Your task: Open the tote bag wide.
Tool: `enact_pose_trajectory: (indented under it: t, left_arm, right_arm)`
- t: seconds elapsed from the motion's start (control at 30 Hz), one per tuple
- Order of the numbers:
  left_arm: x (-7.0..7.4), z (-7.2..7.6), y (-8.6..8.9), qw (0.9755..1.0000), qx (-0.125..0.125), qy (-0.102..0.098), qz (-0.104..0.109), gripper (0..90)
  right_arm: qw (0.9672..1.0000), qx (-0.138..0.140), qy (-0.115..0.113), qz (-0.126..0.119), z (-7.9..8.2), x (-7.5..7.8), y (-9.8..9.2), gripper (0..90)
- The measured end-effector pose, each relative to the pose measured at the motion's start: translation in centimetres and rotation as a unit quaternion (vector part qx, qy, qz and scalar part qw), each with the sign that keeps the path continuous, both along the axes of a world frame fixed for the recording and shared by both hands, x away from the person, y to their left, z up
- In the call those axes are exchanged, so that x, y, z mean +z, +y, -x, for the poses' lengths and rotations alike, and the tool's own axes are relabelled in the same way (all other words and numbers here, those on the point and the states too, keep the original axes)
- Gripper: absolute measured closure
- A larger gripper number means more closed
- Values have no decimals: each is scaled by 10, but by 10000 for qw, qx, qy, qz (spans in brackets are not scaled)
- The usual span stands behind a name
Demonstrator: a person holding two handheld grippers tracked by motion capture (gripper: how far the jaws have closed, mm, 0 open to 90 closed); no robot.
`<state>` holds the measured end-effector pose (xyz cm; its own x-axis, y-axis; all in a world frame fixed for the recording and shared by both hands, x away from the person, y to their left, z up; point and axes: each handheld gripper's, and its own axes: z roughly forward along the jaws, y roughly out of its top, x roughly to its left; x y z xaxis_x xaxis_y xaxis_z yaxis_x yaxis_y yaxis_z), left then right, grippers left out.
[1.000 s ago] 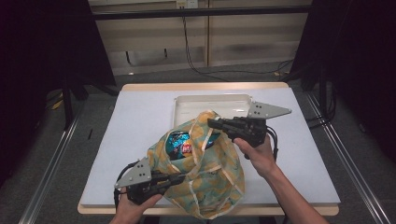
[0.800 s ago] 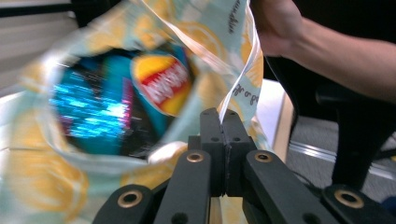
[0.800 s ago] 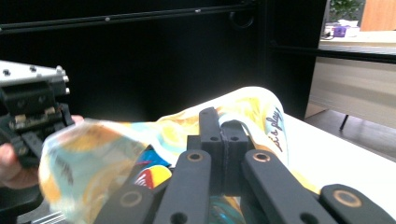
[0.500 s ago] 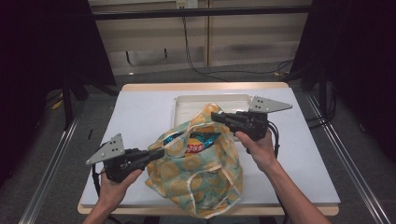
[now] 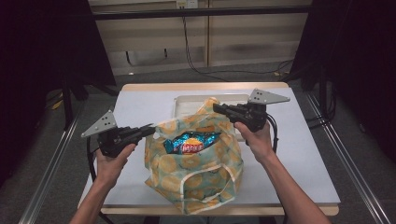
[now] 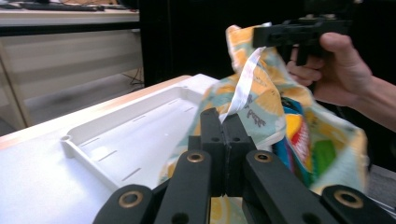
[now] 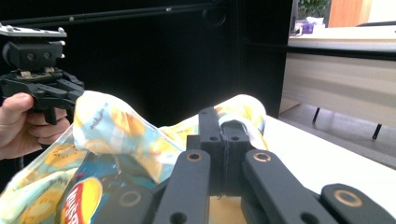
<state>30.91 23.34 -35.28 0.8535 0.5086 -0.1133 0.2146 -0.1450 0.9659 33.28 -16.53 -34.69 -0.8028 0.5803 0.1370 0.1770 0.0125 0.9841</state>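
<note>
White tabletop (image 5: 140,107) bears a printed bag (image 5: 201,177); both grippers' fingers clamp its rim at nine and two o'clock, chip packet (image 5: 191,142) inside, probably crisps; left gripper (image 5: 148,131), right gripper (image 5: 218,108).

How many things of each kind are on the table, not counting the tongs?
Patterned cloth bag: 1
Snack packet inside the bag: 1
White tray: 1
Total: 3
</note>
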Motion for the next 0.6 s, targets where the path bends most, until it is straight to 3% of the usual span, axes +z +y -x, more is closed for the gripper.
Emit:
enact_pose_trajectory:
  t: [0.17, 0.23, 0.3, 0.4, 0.47, 0.5, 0.6]
  left_arm:
    - [-6, -16, 0, 9997, 167, 145, -72, 900]
    - [-16, -24, -1, 9992, 241, 293, -134, 900]
    - [-19, -26, -1, 9989, 269, 312, -202, 900]
    - [-32, -31, 0, 9973, 338, 562, -342, 900]
    - [-45, -33, 1, 9960, 299, 771, -351, 900]
    - [-50, -33, 1, 9952, 284, 824, -436, 900]
    - [-58, -31, 2, 9944, 232, 935, -428, 900]
  right_arm:
    - [9999, -66, -3, 95, -9, 1, 2, 900]
    - [9996, -118, 119, 220, -18, -8, 3, 888]
    - [9994, -135, 169, 260, -20, -13, 3, 882]
    - [9988, -162, 294, 359, -26, -26, 3, 872]
    - [9983, -185, 361, 419, -30, -34, 2, 809]
    - [9982, -179, 397, 420, -30, -35, 2, 798]
    - [9980, -121, 446, 434, -30, -39, 2, 734]
